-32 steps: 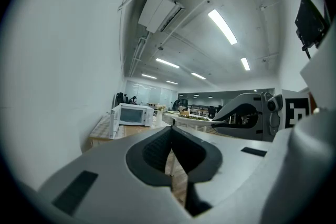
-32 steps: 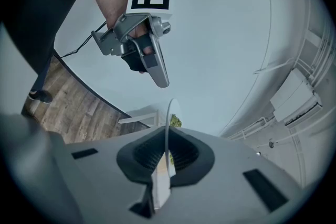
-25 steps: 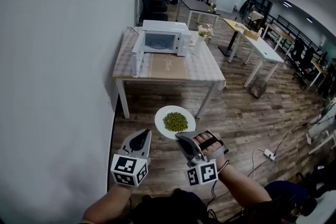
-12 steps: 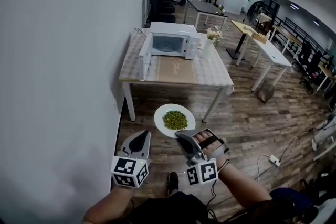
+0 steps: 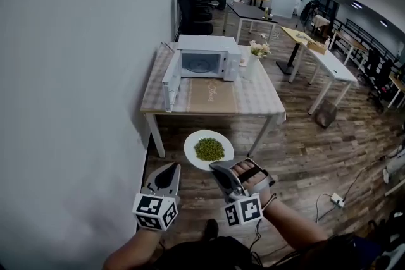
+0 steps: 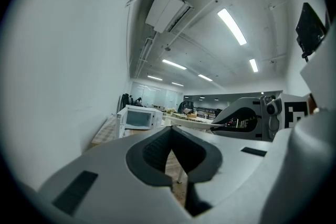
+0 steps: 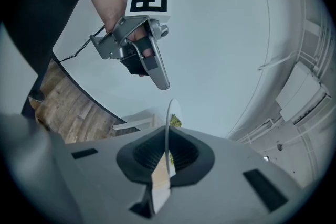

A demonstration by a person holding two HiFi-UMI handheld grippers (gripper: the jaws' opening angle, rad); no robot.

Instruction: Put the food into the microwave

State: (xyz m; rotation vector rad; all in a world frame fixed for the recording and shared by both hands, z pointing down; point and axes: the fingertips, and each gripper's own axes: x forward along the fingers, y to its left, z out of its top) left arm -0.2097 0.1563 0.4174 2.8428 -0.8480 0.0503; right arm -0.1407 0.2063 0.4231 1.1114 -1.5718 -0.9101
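Observation:
A white plate (image 5: 192,143) carries a heap of green food (image 5: 209,148), held in the air above the wooden floor. My right gripper (image 5: 218,165) is shut on the plate's near rim; in the right gripper view the plate's edge (image 7: 168,128) runs between the jaws. My left gripper (image 5: 166,172) hangs to the plate's left, shut and holding nothing. The white microwave (image 5: 207,58) stands on the far table (image 5: 215,101) with its door (image 5: 169,81) swung open to the left. In the left gripper view the microwave (image 6: 137,118) shows small beyond the jaws.
A white wall (image 5: 82,73) runs along the left. A vase of flowers (image 5: 257,51) stands right of the microwave. Desks (image 5: 319,60) and office chairs (image 5: 193,6) fill the room beyond. A power strip and cable (image 5: 338,200) lie on the floor at right.
The table and microwave sit slightly larger and lower in view than a second ago. Both grippers and the plate keep the same hold and pose.

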